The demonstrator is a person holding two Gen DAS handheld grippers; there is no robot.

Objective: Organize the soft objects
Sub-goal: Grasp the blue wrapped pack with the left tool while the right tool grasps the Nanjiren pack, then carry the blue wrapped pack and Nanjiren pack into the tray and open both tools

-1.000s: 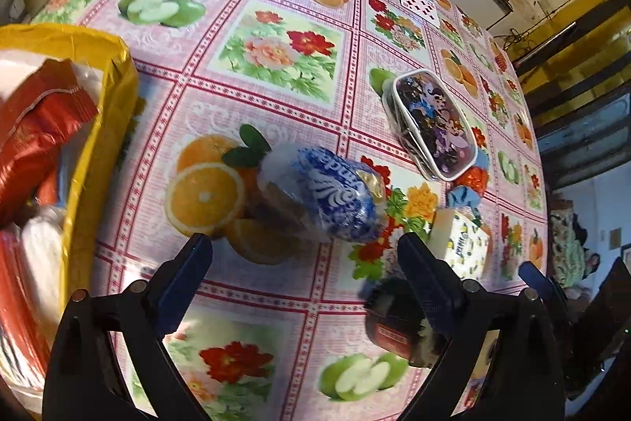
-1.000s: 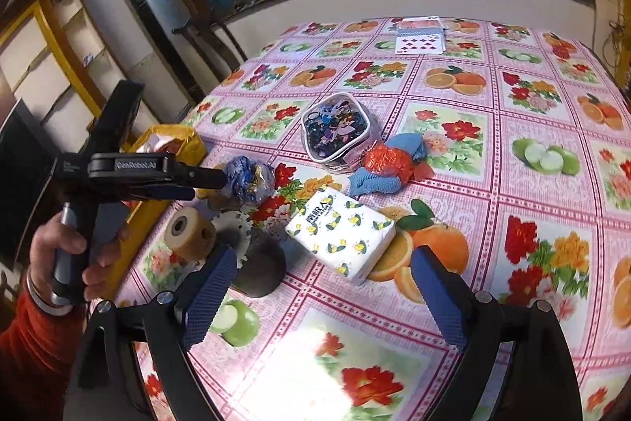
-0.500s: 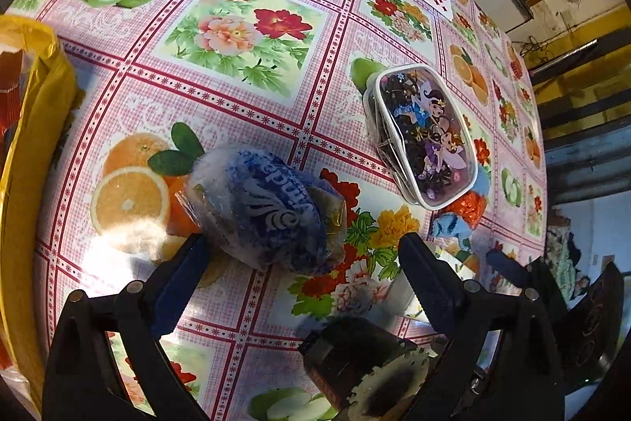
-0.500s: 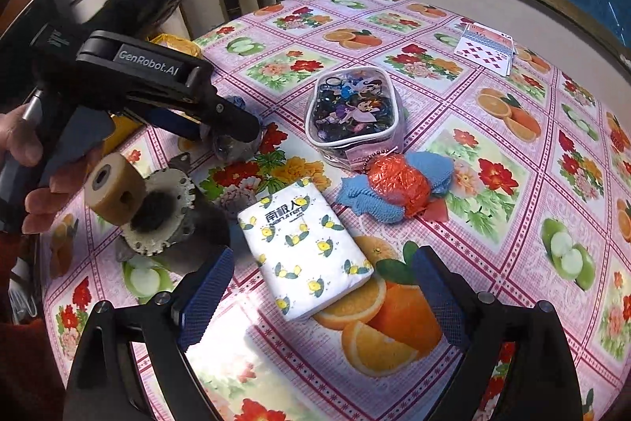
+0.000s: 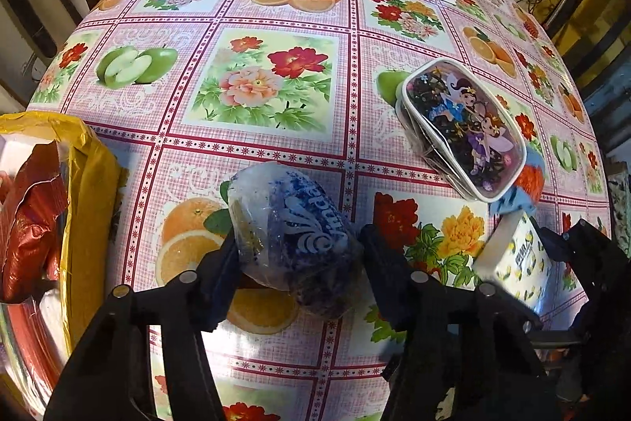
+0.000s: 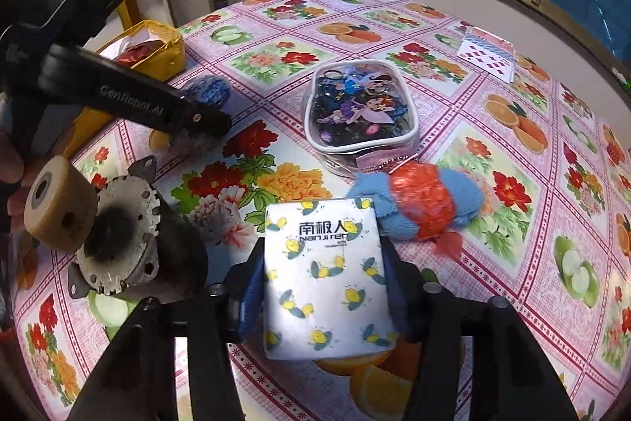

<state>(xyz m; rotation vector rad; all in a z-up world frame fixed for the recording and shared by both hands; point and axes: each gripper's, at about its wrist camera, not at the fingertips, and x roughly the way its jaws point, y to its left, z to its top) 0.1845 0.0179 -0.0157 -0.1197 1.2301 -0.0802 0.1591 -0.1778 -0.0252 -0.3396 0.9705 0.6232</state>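
**Two grippers close on soft packs at a crowded table**

Crowding the flowered tabletop (image 5: pixel 276 129) are a clear cartoon-print pouch (image 6: pixel 361 109) near its middle, a blue cloth bundle wrapped in orange netting (image 6: pixel 422 208) touching the pouch's near side, and playing cards (image 6: pixel 489 54) toward the far edge. A grey metal motor part (image 6: pixel 118 243) with a tan roller (image 6: pixel 59 208) sits just left of the right gripper (image 6: pixel 323 287), and a yellow bag (image 5: pixel 86 192) holding red wrappers stands at the left edge.

The left gripper (image 5: pixel 299 263) has its jaws set against both sides of a crumpled clear bag with blue print (image 5: pixel 292 231), which lies on an orange picture near the bag-side edge; the jaws are pinching it. The right gripper's blue-padded jaws are pressed to the two long sides of a white tissue pack (image 6: pixel 327 279) printed with small bees and the lettering "NanJiren", squeezing it. The pack sits toward the near edge, its far end touching the cloth bundle.
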